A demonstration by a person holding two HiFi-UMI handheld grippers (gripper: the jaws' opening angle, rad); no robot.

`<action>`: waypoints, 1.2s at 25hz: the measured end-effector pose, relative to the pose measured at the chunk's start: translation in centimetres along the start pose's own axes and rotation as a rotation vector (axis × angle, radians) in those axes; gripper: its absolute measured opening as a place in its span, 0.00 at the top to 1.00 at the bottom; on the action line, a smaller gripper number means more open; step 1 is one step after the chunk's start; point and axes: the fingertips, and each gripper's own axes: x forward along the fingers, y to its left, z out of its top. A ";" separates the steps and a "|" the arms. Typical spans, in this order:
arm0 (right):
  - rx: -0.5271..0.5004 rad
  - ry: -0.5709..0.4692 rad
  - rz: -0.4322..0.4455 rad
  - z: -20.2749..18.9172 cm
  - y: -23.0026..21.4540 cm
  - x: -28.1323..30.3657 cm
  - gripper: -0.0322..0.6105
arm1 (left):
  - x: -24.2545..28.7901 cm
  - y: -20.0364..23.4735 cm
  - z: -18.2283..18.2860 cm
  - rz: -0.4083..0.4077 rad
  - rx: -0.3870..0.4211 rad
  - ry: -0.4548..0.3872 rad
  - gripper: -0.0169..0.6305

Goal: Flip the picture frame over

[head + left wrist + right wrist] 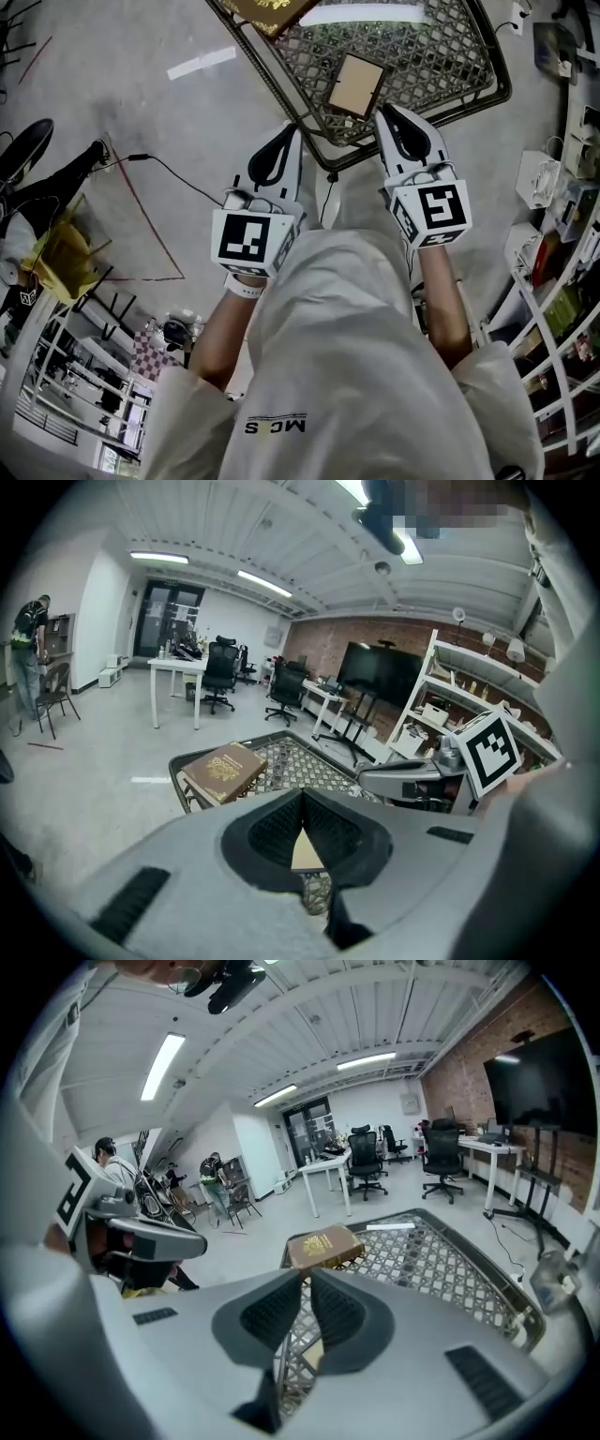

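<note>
The small picture frame lies with its plain tan backing up on the black metal mesh table, near the table's front edge. Both grippers hover just short of that edge, apart from the frame. My left gripper is to the frame's lower left, jaws shut and empty. My right gripper is at the frame's lower right, jaws also shut with nothing between them. In the left gripper view a tan sliver of the frame shows below the shut tips. The right gripper view shows it under the jaws.
A brown book with gold print lies at the table's far left corner, and a white strip at the far side. White shelves stand right. A cable runs over the floor. A seated person is left.
</note>
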 end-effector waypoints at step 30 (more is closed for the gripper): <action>0.158 0.161 -0.153 -12.5 0.5 12.1 0.82 | 4.6 6.0 -8.4 0.027 -0.058 0.048 0.94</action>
